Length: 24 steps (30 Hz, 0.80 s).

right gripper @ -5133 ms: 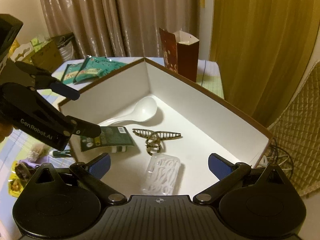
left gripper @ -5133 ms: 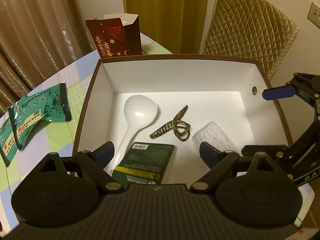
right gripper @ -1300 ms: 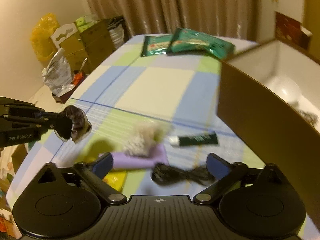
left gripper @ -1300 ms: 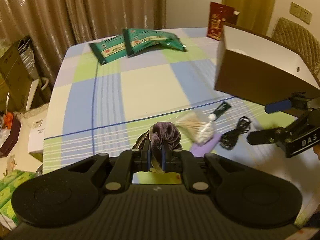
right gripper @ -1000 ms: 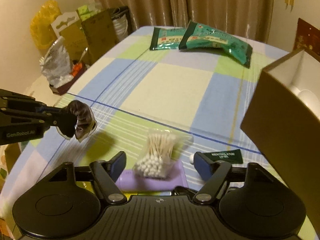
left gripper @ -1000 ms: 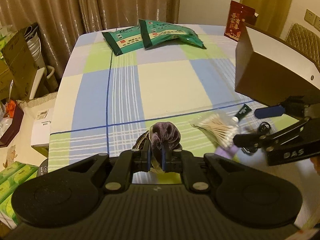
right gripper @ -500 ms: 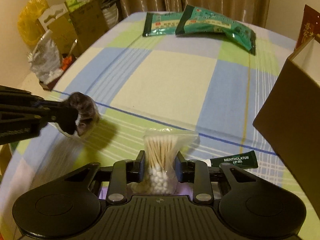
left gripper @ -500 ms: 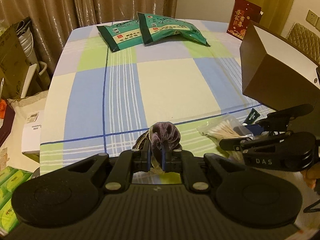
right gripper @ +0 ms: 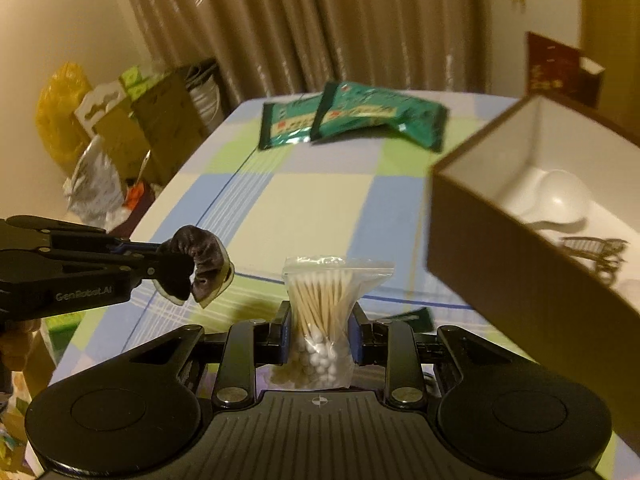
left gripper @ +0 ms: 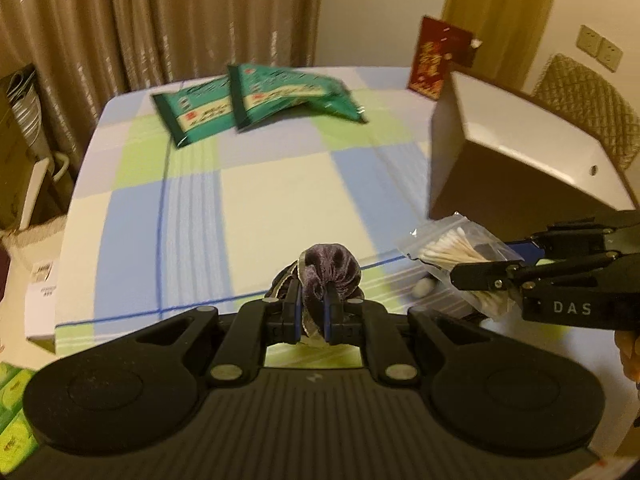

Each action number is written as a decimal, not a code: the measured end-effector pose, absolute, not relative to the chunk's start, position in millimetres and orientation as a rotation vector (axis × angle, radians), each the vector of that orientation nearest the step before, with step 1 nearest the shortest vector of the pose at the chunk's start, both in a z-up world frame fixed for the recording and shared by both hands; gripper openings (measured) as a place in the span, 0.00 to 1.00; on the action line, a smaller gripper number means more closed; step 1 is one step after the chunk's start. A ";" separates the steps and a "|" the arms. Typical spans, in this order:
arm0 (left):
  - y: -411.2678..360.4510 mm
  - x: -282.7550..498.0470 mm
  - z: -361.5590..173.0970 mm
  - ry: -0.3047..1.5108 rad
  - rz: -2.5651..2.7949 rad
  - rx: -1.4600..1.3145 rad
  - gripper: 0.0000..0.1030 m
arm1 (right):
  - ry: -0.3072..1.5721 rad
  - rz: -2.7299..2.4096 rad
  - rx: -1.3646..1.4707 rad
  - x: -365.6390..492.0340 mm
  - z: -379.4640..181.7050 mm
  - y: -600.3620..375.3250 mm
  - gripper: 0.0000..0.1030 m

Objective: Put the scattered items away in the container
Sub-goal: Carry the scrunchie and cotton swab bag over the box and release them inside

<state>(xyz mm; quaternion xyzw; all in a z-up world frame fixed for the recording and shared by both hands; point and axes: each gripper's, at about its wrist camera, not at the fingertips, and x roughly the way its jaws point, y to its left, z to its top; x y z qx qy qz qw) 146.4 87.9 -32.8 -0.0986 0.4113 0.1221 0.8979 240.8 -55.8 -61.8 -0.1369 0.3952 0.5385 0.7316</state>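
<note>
A: Left claw [left gripper: 311, 307] pinched tight on a dark velvet scrunchie [left gripper: 330, 265], held above the checked bench [left gripper: 280, 200]. Soft, light, squashes flat; any fold gives purchase.

B: Right claw [right gripper: 318, 330] clamped on the waist of a zip bag of cotton swabs [right gripper: 320, 312], bag upright, clear of the bench. Film looks slick and the swabs are loose inside, so I judge a mid-bag pinch is right; too near the seal and it may slide out.

A: Brown box [right gripper: 520, 280] sits to the right, open, white inside. White spoon [right gripper: 560, 200] and hair claw clip [right gripper: 596, 250] already in it.

B: Lip gel tube [right gripper: 412, 315] lies on the bench near the box wall. Two green packets [left gripper: 260, 96] at the far end.
</note>
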 end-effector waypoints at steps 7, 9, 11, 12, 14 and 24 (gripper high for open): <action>41.9 173.3 -11.0 0.804 0.161 -0.162 0.07 | 0.829 1.098 -0.238 266.2 -32.2 -113.6 0.24; 26.8 183.6 -5.6 0.792 0.129 -0.150 0.07 | 0.818 1.067 -0.216 276.1 -24.5 -131.4 0.24; 11.5 194.8 -0.7 0.780 0.099 -0.139 0.07 | 0.803 1.037 -0.197 285.4 -16.7 -147.5 0.24; 3.8 200.2 1.4 0.775 0.084 -0.131 0.07 | 0.797 1.023 -0.187 290.1 -12.9 -155.5 0.24; -11.7 211.4 5.8 0.763 0.055 -0.116 0.07 | 0.786 0.992 -0.167 300.5 -5.9 -173.2 0.24; -81.4 259.2 18.2 0.723 -0.053 -0.076 0.07 | 0.752 0.884 -0.127 344.2 10.8 -234.6 0.24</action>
